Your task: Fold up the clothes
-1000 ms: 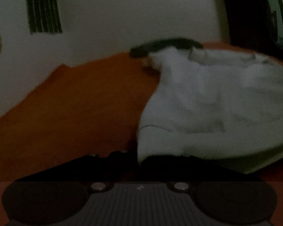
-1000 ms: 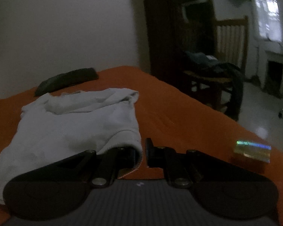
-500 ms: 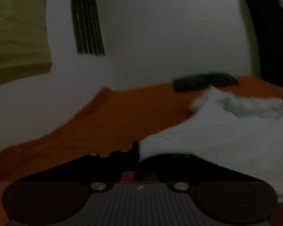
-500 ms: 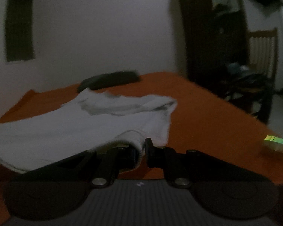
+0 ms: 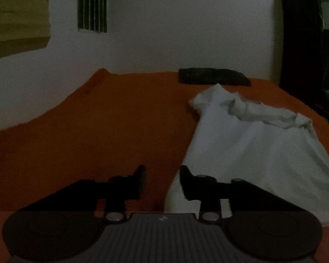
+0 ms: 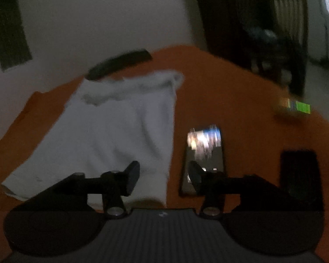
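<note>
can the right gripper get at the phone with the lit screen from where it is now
Probably yes. The right gripper, jaws opening and nothing between them, hovers with the lit phone just beyond its right finger, on bare orange bedcover, beside the white garment, not under it.

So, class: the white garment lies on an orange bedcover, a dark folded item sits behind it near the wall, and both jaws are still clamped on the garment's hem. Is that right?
Not quite. The white garment lies on the orange bedcover with the dark folded item behind it, but both wrist views show the jaws of the left gripper and right gripper opening, with no hem pressed between them.
</note>
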Available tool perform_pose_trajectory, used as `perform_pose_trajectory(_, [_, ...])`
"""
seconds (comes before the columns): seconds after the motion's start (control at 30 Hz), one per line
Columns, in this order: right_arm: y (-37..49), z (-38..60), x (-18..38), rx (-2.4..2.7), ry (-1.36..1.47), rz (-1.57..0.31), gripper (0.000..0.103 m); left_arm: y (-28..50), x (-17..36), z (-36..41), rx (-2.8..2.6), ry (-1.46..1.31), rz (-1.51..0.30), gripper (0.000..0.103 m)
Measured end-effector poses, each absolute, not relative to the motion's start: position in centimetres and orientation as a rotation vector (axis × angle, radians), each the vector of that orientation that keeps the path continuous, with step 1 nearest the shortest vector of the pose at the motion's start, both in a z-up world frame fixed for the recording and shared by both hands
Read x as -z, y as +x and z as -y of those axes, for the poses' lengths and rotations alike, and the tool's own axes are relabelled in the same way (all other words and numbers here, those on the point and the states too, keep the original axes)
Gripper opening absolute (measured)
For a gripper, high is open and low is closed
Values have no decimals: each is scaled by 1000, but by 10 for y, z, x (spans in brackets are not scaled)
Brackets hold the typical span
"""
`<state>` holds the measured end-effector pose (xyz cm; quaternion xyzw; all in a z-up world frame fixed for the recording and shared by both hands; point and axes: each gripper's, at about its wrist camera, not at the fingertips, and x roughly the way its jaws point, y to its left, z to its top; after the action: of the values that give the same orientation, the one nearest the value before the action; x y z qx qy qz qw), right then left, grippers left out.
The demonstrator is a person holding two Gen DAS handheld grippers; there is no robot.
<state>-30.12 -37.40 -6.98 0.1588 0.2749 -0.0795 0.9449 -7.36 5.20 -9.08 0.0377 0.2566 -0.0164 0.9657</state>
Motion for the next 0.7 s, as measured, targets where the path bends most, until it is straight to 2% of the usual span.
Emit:
perform_pose_trajectory(0.03, [-295, 374, 57, 125, 292, -555, 64, -67, 78, -52, 28, 73, -517, 48])
perform_pose_trajectory(0.07, [-286, 373, 44, 77, 253, -551, 73, -60, 66, -51, 23, 69, -514, 58])
perform_pose_trajectory(0.1, [-274, 374, 27, 38, 230, -549, 87, -53, 53, -51, 18, 66, -511, 63])
perform_pose_trajectory(0.17, [-248, 376, -8, -35, 192, -544, 103, -40, 23, -44, 33, 21, -513, 84])
perform_pose_trajectory(0.2, [-233, 376, -28, -51, 186, -535, 103, -33, 8, -40, 42, -2, -513, 90])
perform_pose_trajectory(0.23, [-217, 376, -48, -61, 184, -524, 103, -22, -8, -32, 74, -5, -491, 103])
perform_pose_trajectory(0.33, [-153, 365, -92, -110, 196, -499, 103, 32, -36, 9, 191, 105, -471, 103])
perform_pose_trajectory(0.43, [-41, 334, -98, -28, 144, -515, 103, 109, -31, 59, 190, 274, -520, 103])
perform_pose_trajectory(0.57, [93, 308, -62, 93, 120, -569, 103, 206, 3, 91, 38, 261, -534, 103])
perform_pose_trajectory(0.7, [166, 302, -13, 115, 122, -633, 103, 240, 57, 96, -177, 61, -676, 103])
